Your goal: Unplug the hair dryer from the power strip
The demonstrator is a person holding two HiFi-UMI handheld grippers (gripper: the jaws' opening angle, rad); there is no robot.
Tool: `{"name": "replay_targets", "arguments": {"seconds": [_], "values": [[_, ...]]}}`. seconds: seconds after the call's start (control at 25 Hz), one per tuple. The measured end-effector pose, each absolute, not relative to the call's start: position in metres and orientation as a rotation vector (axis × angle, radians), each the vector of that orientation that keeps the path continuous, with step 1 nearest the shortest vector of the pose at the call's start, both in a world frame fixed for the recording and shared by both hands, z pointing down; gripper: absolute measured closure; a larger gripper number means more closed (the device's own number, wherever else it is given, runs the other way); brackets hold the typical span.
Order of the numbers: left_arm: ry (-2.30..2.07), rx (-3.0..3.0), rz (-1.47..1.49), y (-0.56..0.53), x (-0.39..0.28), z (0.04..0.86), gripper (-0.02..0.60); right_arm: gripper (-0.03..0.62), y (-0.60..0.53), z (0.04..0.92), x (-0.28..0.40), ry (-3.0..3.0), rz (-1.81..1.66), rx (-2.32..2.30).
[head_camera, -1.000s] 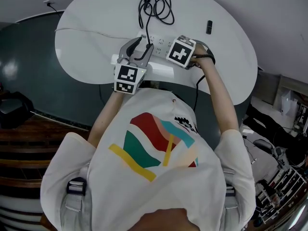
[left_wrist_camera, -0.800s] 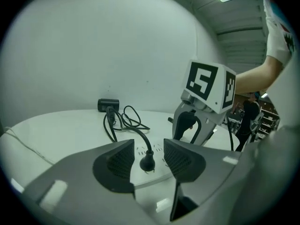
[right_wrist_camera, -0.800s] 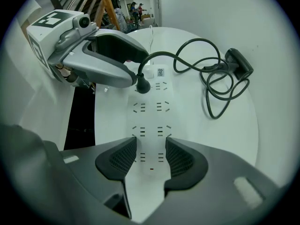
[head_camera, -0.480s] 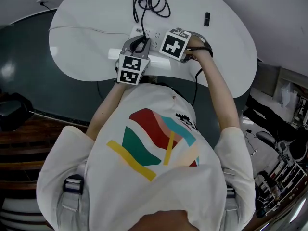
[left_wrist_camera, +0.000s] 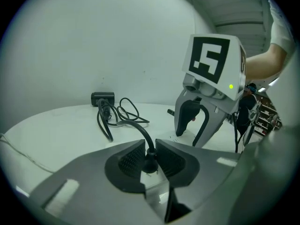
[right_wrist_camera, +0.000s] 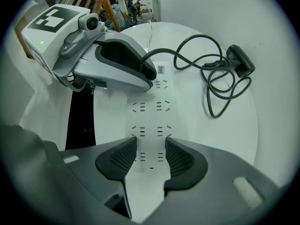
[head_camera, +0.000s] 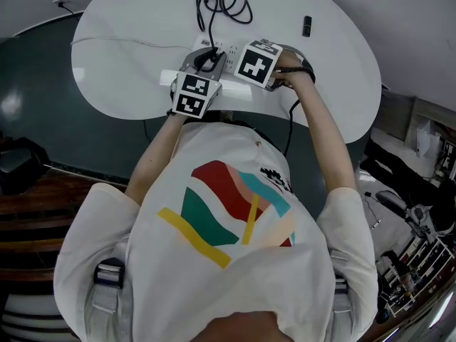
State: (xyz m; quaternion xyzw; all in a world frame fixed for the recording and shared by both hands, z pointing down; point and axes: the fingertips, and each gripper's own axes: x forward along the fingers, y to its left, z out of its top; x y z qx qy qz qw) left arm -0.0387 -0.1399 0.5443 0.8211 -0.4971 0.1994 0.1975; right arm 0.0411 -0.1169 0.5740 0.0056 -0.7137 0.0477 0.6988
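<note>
A white power strip (right_wrist_camera: 150, 111) lies on the round white table (head_camera: 128, 48). The black plug (left_wrist_camera: 150, 161) of the hair dryer cord (right_wrist_camera: 187, 53) stands in it. My left gripper (left_wrist_camera: 150, 156) is shut on that plug. Its jaws have just closed in and eased slightly, with the plug between the pads. In the head view the left gripper (head_camera: 206, 59) sits beside the right one (head_camera: 249, 73). My right gripper (right_wrist_camera: 151, 156) points straight down, its pads pressed against the strip's long sides. The cord coils away to a black body (right_wrist_camera: 241, 60) at the far side.
A small black object (head_camera: 307, 27) lies on the table to the right. A thin white cable (head_camera: 135, 45) runs off to the left. The near table edge is just behind both grippers, with dark floor below it. A black cable (head_camera: 291, 120) hangs off that edge.
The left gripper has come down and forward onto the plug, and its jaws have closed around it. The right gripper has stayed on the strip.
</note>
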Motion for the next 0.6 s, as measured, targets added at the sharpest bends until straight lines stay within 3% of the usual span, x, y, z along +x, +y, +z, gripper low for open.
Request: {"name": "replay_targets", "arguments": {"seconds": [0.36, 0.6], "values": [[-1.391, 2.364, 0.643, -0.1360, -0.0351, 0.5433, 0.529, 0.388, -0.1185, 0.5776, 0.0416, -1.465, 0.132, 0.009], [-1.320, 2.454, 0.705, -0.1326, -0.0302, 0.5384, 0.532, 0.447, -0.1260, 0.5737, 0.0428, -1.504, 0.177, 0.028]]}}
